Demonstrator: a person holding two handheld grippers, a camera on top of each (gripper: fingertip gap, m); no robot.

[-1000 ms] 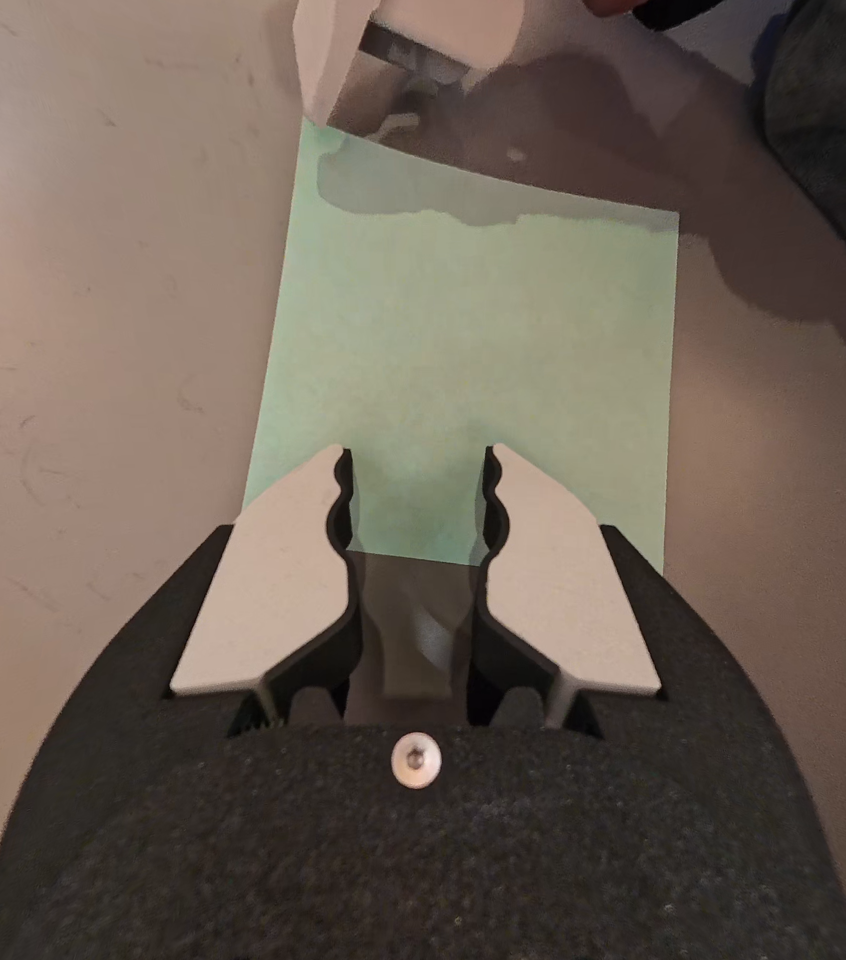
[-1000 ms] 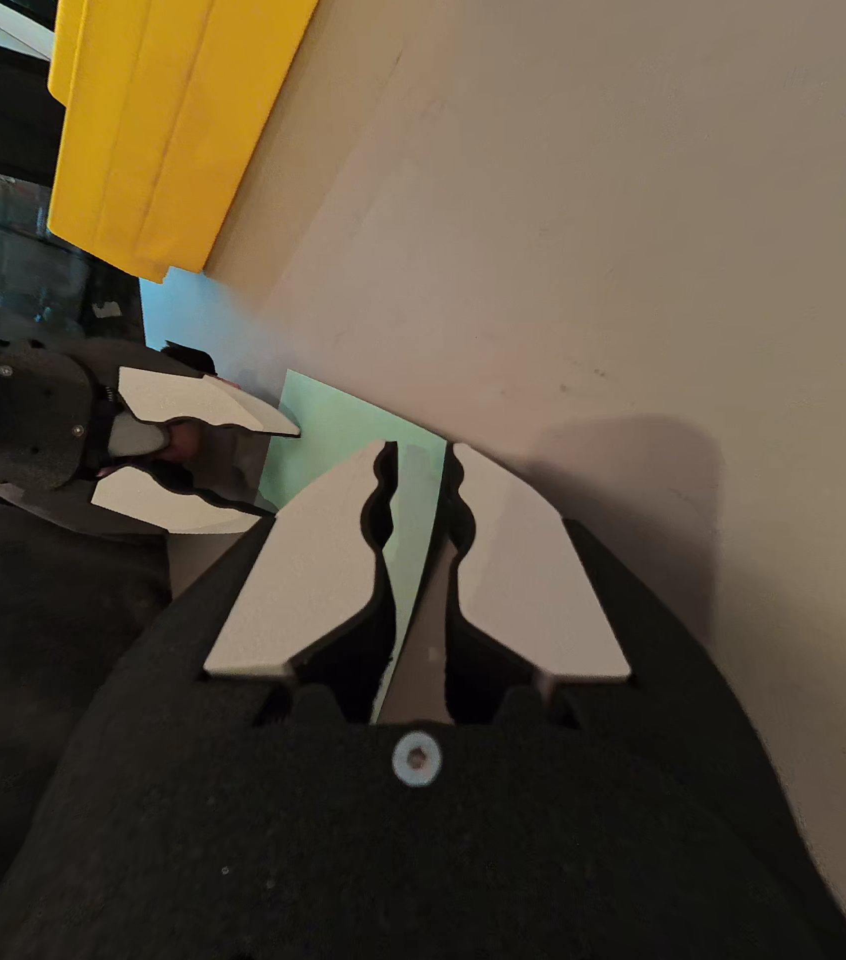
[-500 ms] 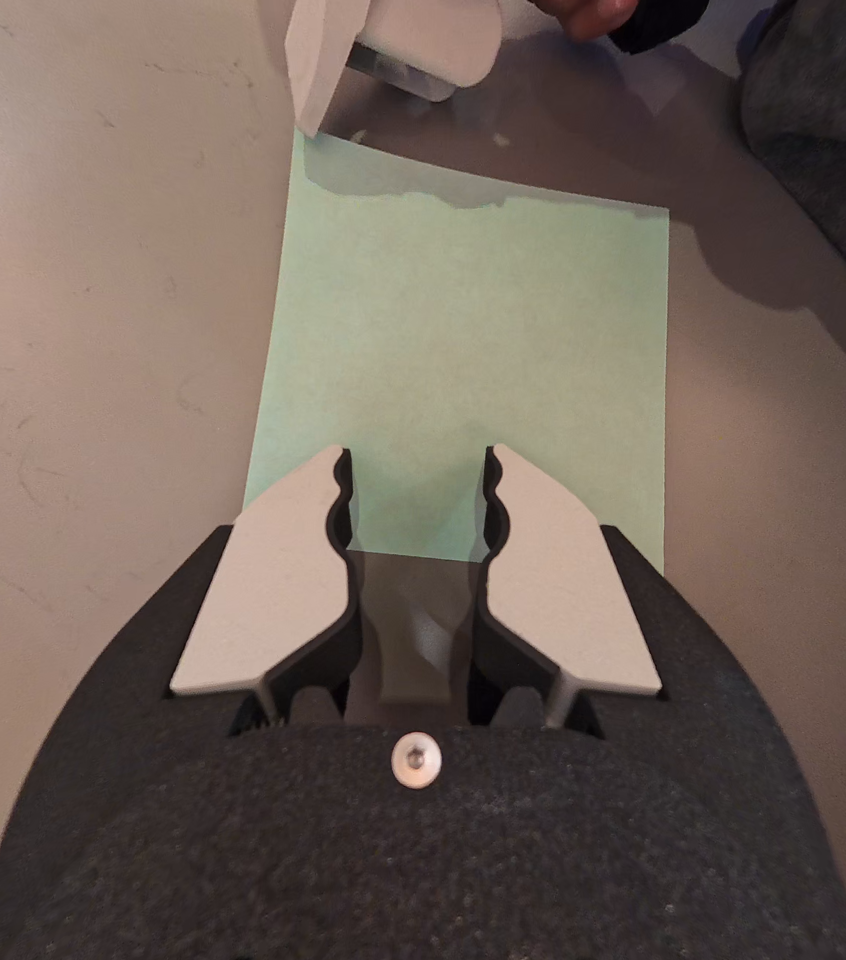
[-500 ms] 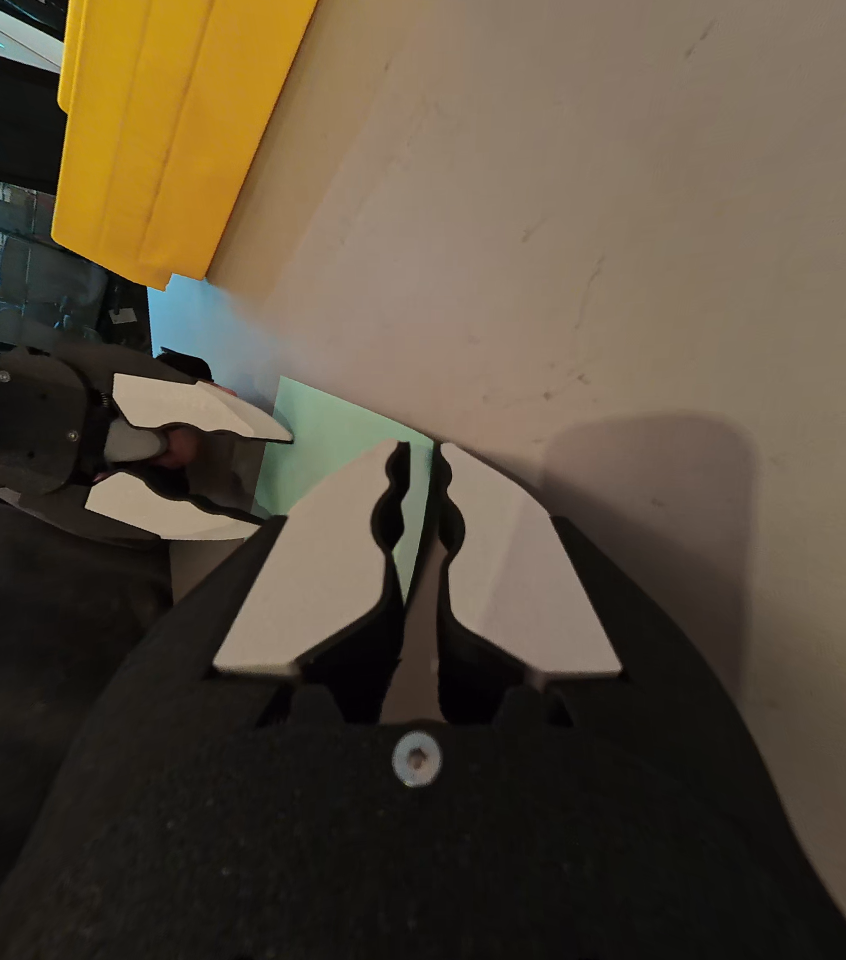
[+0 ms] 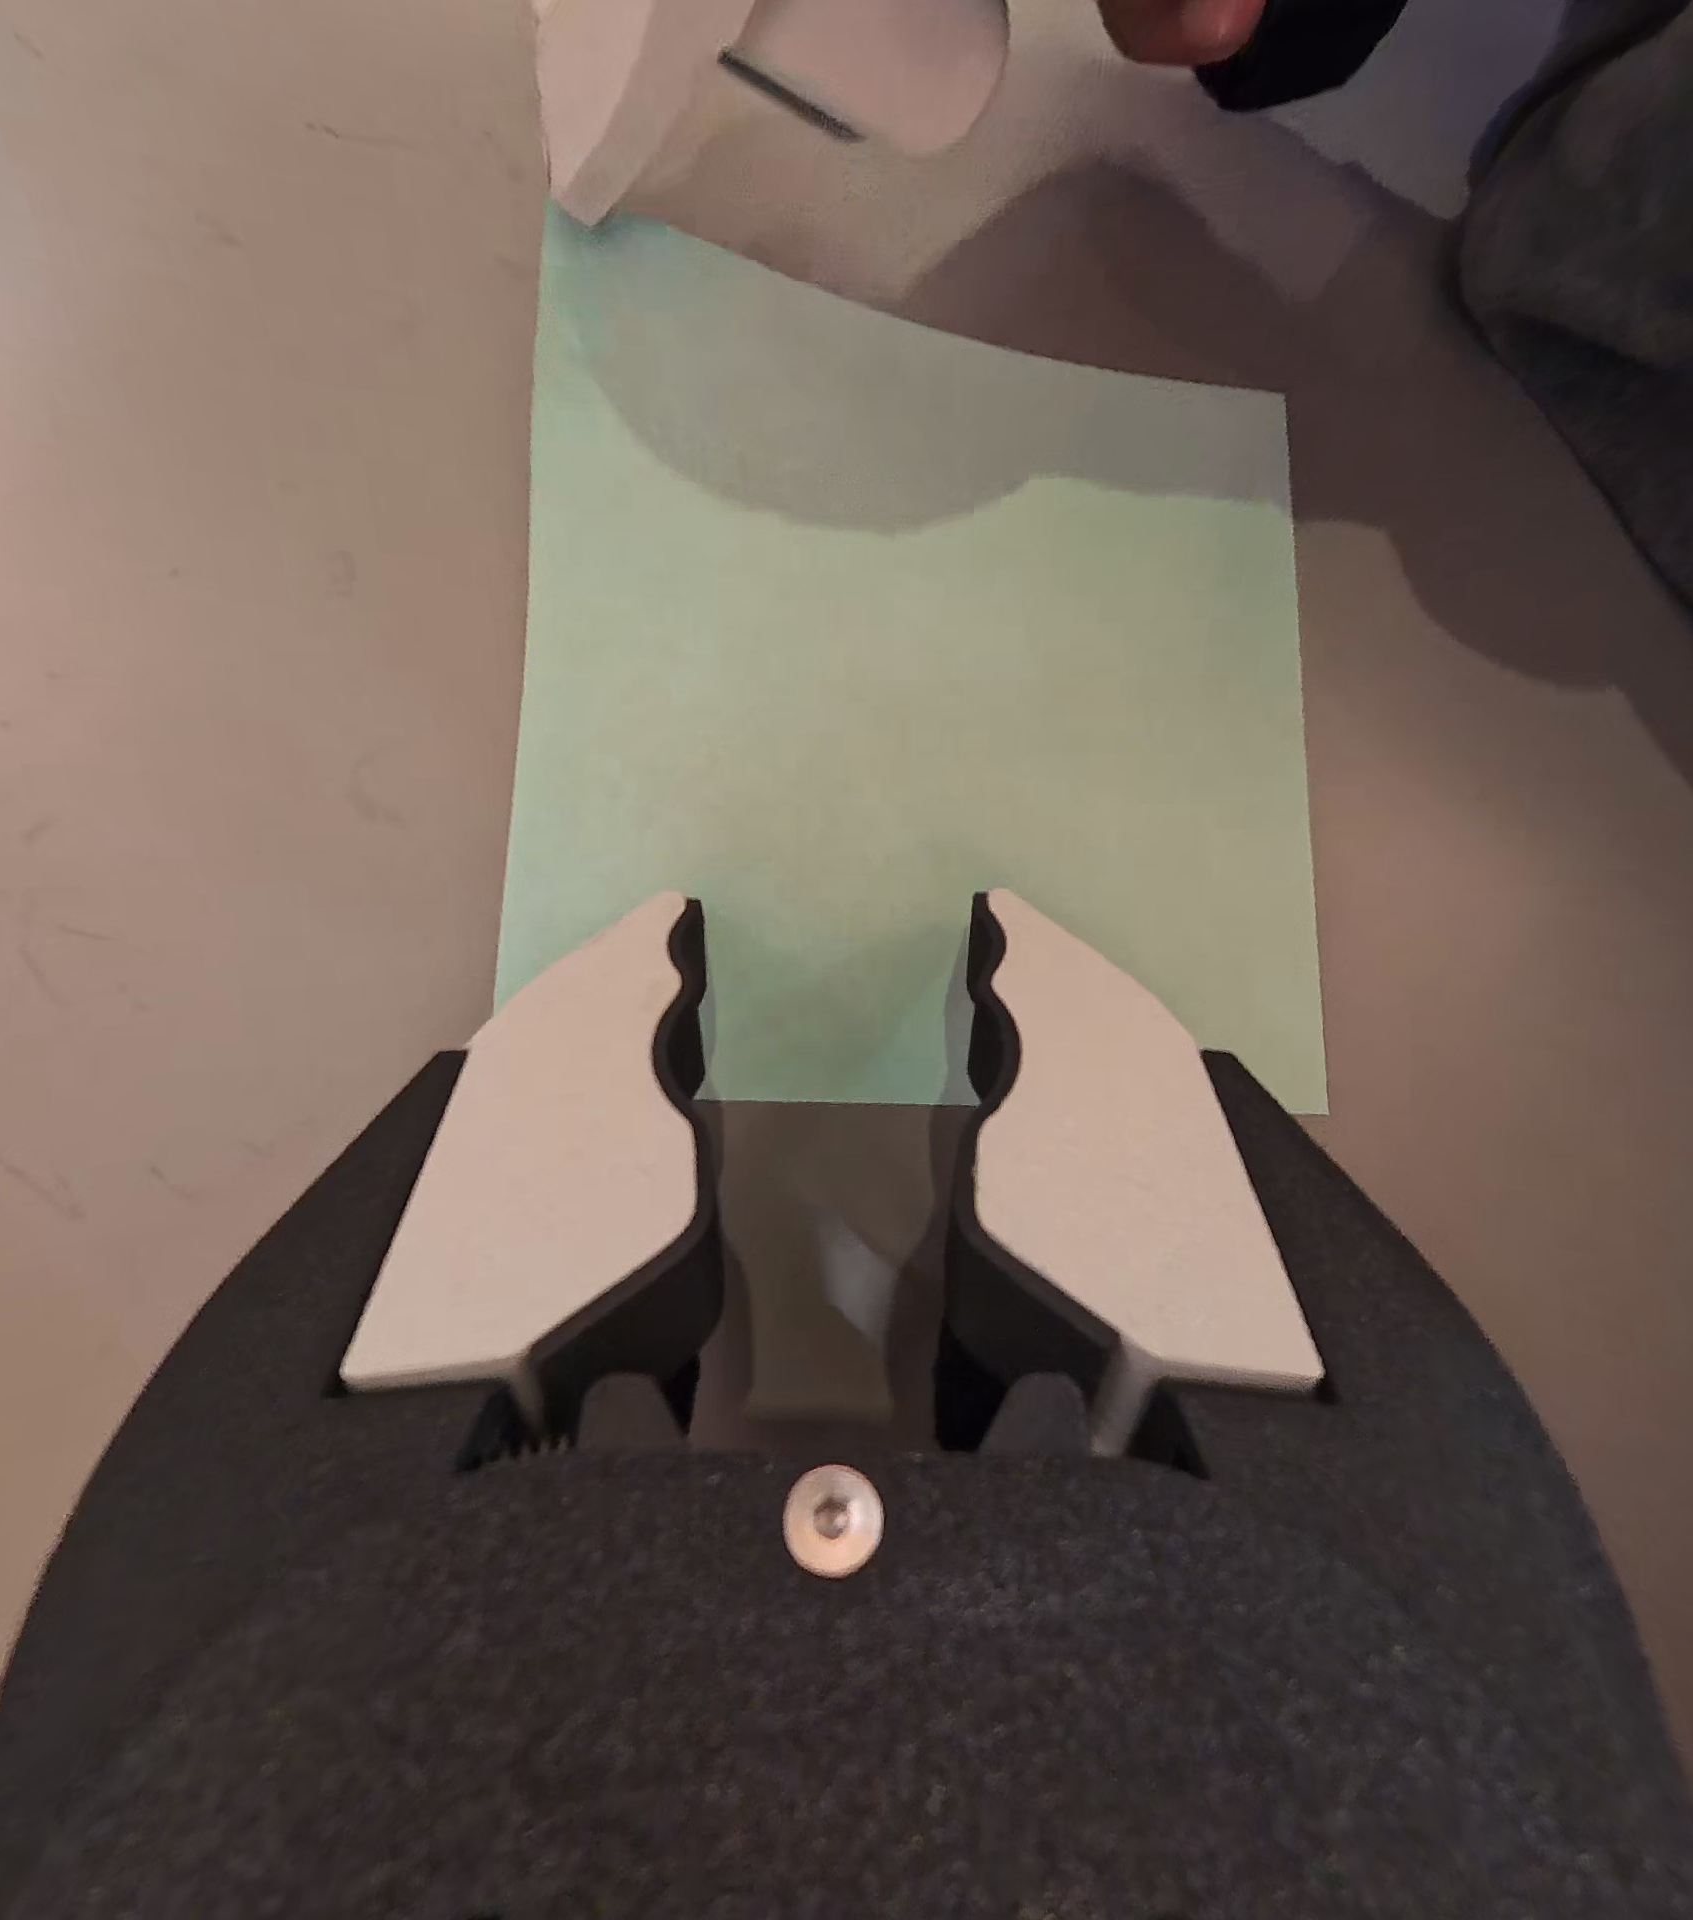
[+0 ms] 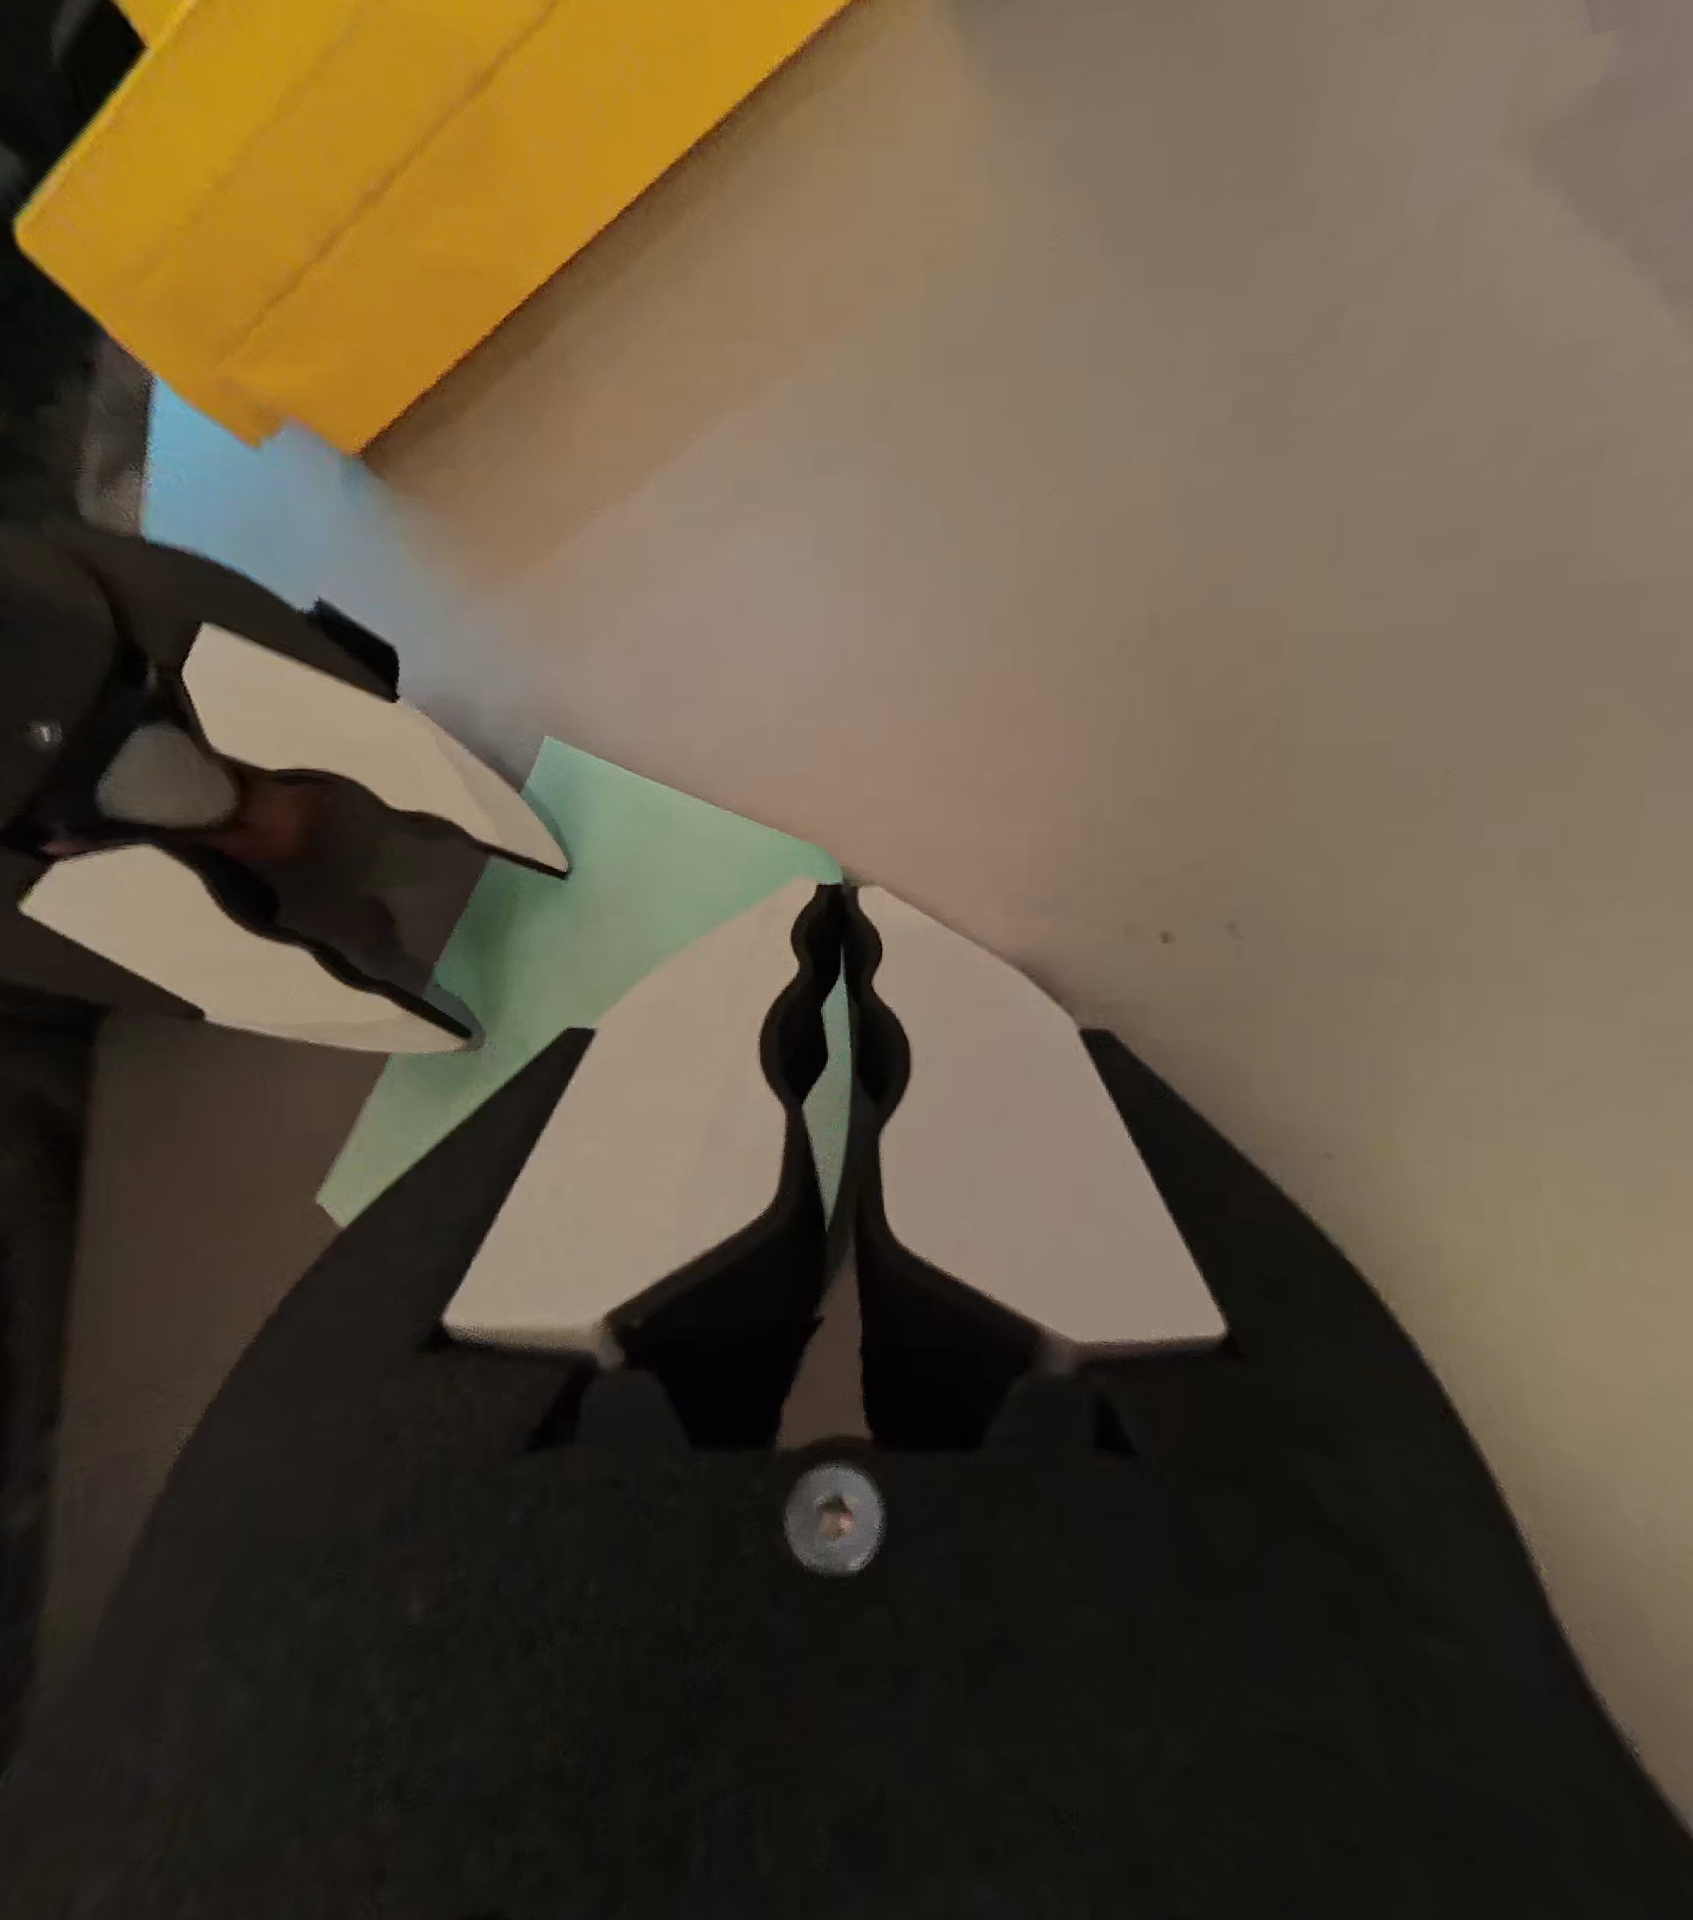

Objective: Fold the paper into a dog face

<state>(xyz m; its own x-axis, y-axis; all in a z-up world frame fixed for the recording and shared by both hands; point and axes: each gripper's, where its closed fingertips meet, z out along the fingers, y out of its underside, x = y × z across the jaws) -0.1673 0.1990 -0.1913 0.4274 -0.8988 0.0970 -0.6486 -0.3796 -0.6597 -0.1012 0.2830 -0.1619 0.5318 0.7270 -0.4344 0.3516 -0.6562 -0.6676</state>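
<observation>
On the table (image 5: 146,623), right gripper (image 6: 837,894) pinches paper (image 5: 904,727) corner; left gripper (image 5: 834,914) gapes wide.

Dim, warm light here. My right gripper (image 5: 769,94) throws a broad soft shadow over the paper (image 5: 915,727) toward 12 o'clock. The right wrist view is motion-smeared, worst on the yellow bin (image 6: 385,208) at 11 o'clock; wide-angle bending curves both pictures' edges.

The left gripper (image 5: 834,914), with pale grey fingers set in a black body, hangs spread wide over the near edge of a square, pale green paper sheet (image 5: 904,707) on the beige tabletop (image 5: 198,623), while the right gripper (image 5: 603,203) meets the sheet's far left corner.
</observation>
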